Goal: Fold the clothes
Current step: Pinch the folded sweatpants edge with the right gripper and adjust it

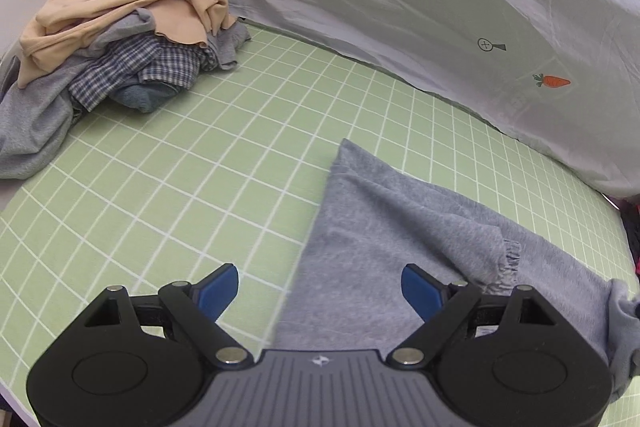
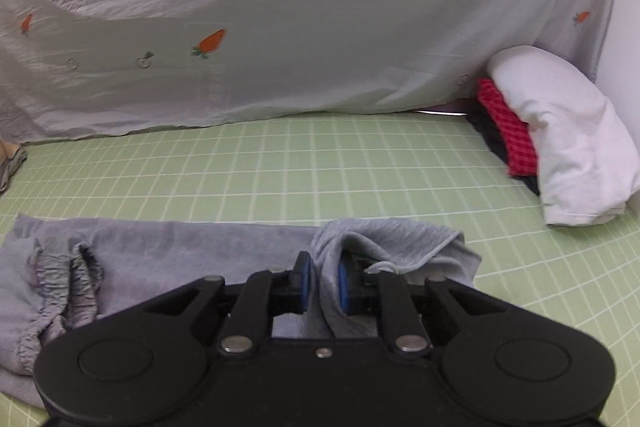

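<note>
A grey garment (image 1: pixel 384 227) with an elastic gathered band lies spread on the green grid sheet (image 1: pixel 200 167). My left gripper (image 1: pixel 320 293) is open and empty, just above the garment's left edge. In the right wrist view the same grey garment (image 2: pixel 180 247) stretches to the left. My right gripper (image 2: pixel 322 285) is shut on a bunched fold of the grey garment's right end, and holds it slightly raised. The gathered band (image 2: pixel 68 279) shows at the lower left.
A pile of unfolded clothes (image 1: pixel 120 39), beige on top with plaid and grey below, sits at the far left. A white carrot-print sheet (image 2: pixel 280 19) hangs behind the bed. A white pillow (image 2: pixel 568 131) and folded red and black clothes (image 2: pixel 504 131) lie at the right.
</note>
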### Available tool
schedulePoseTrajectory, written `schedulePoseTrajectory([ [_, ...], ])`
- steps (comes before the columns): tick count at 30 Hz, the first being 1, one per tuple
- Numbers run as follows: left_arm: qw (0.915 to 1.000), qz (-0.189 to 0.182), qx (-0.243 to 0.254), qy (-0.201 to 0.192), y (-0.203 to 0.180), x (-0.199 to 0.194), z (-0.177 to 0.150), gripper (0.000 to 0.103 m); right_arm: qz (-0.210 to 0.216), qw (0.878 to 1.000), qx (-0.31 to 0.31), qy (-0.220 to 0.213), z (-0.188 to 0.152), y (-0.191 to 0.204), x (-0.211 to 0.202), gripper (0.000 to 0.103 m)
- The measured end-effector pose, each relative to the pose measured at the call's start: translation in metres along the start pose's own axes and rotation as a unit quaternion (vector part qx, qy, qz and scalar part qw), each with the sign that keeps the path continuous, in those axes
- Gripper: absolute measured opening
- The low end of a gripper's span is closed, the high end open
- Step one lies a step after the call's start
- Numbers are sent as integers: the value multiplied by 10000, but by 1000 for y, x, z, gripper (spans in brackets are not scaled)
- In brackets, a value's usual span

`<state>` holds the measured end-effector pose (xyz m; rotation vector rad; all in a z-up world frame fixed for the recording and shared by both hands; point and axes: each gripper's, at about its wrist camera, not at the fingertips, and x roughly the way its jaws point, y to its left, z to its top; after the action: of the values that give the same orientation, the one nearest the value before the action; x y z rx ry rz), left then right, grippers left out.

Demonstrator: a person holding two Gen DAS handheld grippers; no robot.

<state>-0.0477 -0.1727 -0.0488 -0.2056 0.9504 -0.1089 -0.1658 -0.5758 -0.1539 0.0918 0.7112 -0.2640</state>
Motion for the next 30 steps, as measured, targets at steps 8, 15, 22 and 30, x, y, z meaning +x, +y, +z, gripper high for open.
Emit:
schedulePoseTrajectory([
  [8,9997,-24,175,189,43,-6,-7,89,647,9945,-635,530,-35,121,21,14],
  [15,9994,-47,270,224,50,1,-2,89,570,9929,-670,796,-53,151,23,30],
  [22,9995,-184,116,231,31,16,1,89,319,9991,28,261,-31,107,-13,50],
  [30,9994,-80,-166,291,10,39,5,89,-122,9974,441,562,-34,46,-2,59],
])
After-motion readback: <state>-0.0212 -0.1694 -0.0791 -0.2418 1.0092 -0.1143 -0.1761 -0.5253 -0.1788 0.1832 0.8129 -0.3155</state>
